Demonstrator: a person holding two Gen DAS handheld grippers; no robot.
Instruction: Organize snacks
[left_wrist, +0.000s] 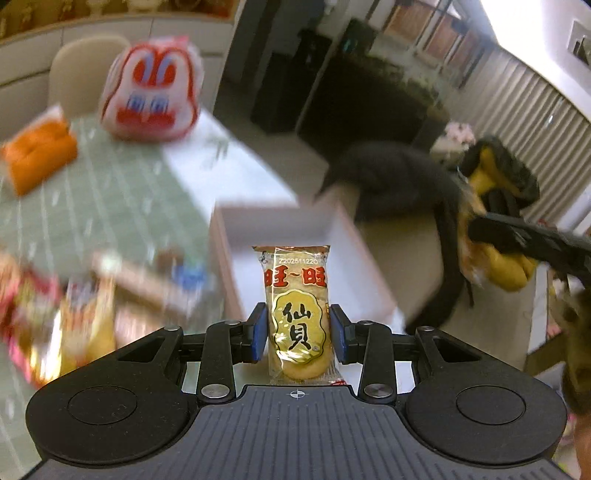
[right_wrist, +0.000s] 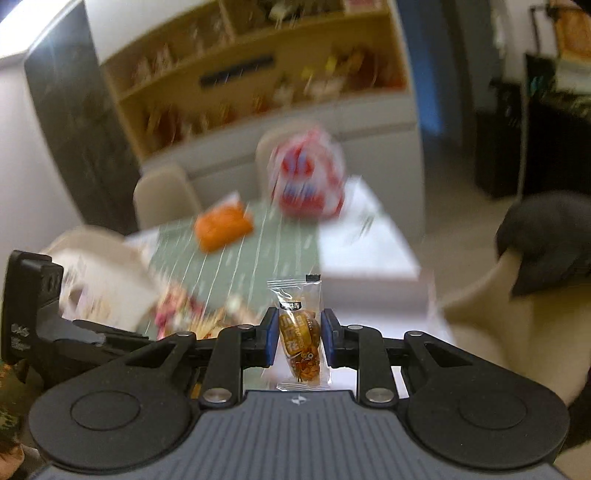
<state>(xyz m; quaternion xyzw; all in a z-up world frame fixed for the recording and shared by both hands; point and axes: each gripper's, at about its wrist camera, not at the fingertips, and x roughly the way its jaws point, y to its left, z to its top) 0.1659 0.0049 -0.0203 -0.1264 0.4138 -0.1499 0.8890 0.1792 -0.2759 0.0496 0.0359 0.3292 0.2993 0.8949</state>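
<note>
Left gripper (left_wrist: 298, 328) clamps rice cracker packet (left_wrist: 297, 314) above white box (left_wrist: 236, 225) ahead; right gripper (right_wrist: 299, 341) pinches small snack sachet (right_wrist: 301, 332). Snack pile (left_wrist: 55, 317) left on tabletop (left_wrist: 122, 199): sorting barely underway, apparently.

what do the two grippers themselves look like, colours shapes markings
Both look identical. The left gripper and right gripper have matte black linkage arms with silver pivot screws, two round black discs at the sides, and a ribbed dark grey centre plate bearing a small white crosshair mark. The jaws carry blue pads on their inner faces. No cables or sleeves show clearly.
</note>
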